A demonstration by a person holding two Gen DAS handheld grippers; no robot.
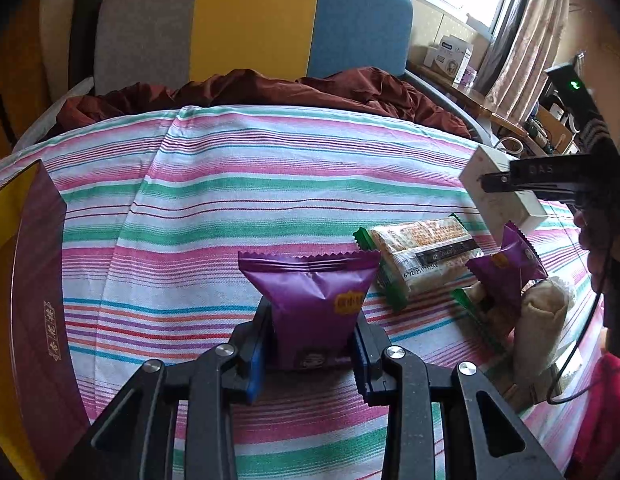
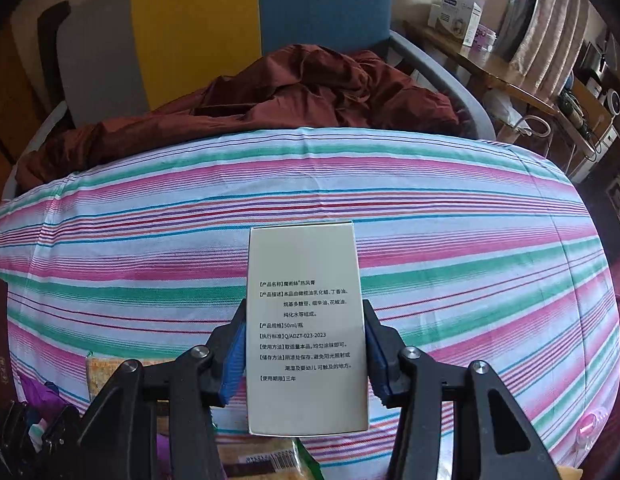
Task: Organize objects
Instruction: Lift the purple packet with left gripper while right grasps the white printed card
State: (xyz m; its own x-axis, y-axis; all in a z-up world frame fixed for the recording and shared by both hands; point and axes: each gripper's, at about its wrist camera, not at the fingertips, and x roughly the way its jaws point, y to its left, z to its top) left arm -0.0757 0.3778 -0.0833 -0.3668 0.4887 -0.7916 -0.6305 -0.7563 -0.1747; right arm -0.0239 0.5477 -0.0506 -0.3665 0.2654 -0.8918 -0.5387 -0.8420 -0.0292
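Left gripper has its fingers clamped on a purple snack packet, held over the striped bed cover. Right gripper fingers pinch a white box, also above the cover, other snacks lying underneath.

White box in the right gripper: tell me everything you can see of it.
The white box is a slim rectangular carton, apparently matte cardboard, closed and undented. The face toward the right wrist camera carries black Chinese text, a product label giving 50ml. The right gripper holds it by its long sides, blue-padded jaws pressing each, its far end pointing away. In the left wrist view it hangs above the striped cloth, touching nothing else.
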